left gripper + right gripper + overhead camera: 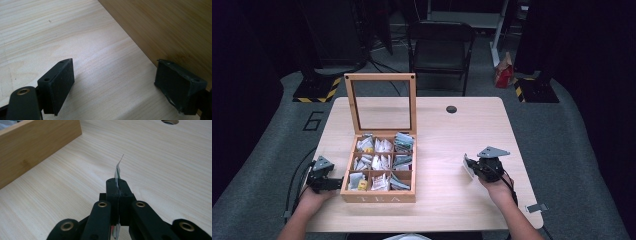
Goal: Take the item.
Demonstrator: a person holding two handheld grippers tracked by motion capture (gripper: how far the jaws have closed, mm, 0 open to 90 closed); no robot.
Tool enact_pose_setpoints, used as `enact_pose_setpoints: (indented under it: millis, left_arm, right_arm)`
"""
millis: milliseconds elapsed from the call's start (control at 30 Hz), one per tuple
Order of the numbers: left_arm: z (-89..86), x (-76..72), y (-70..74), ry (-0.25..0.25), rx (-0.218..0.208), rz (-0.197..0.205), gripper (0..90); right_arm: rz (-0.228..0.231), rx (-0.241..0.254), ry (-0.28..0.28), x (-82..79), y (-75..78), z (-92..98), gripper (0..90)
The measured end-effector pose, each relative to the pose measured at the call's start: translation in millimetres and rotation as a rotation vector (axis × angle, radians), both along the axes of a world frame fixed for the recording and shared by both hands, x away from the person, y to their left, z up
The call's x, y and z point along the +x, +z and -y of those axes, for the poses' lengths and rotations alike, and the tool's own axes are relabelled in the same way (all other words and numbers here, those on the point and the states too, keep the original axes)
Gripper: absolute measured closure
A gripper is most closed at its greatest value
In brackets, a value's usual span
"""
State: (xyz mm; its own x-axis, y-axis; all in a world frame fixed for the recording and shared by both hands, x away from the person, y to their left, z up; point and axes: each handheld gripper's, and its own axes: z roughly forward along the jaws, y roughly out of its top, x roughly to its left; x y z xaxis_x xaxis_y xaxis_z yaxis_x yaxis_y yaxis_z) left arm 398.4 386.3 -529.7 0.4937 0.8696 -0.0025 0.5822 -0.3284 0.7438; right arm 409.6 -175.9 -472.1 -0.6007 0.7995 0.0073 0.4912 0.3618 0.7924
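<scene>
Now your right gripper [117, 185] sits lower right of high view, jaws clamped on thin tea packet [118, 171], edge-on, above bare table [447, 200]. Left gripper [115, 82] at lower left, jaws wide apart, one jaw against tea box [379, 196] side. Box lid stands upright.

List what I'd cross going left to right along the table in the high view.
Left claw → open wooden tea box → bare table → tea packet pinched in the right claw.
</scene>
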Motion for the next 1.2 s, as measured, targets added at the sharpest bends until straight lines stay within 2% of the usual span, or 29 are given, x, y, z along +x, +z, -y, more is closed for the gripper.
enact_pose_setpoints:
  millis: [333,433,600,800,1033,1200]
  left_arm:
    - [0.1,-0.1,0.0,0.001,-0.002,0.000,15.4]
    - [0.1,-0.1,0.0,0.001,-0.002,0.000,15.4]
    - [0.1,-0.1,0.0,0.001,-0.001,0.000,15.4]
    - [0.1,-0.1,0.0,0.001,-0.001,0.000,15.4]
    - [0.1,-0.1,0.0,0.001,-0.001,0.000,15.4]
    - [0.1,-0.1,0.0,0.001,-0.001,0.000,15.4]
  right_arm:
    - [-0.007,-0.031,-0.003,-1.9,-9.6,1.9,89.6]
    - [-0.014,-0.019,0.001,-3.8,-12.0,-1.8,89.5]
    - [-0.020,-0.035,0.027,-5.2,-14.7,-5.9,89.4]
    - [-0.043,-0.022,0.038,-7.2,-20.7,-12.6,88.9]
    - [-0.058,-0.045,0.080,-9.4,-26.9,-23.8,87.8]
    - [-0.065,-0.044,0.077,-10.7,-28.3,-27.1,86.9]
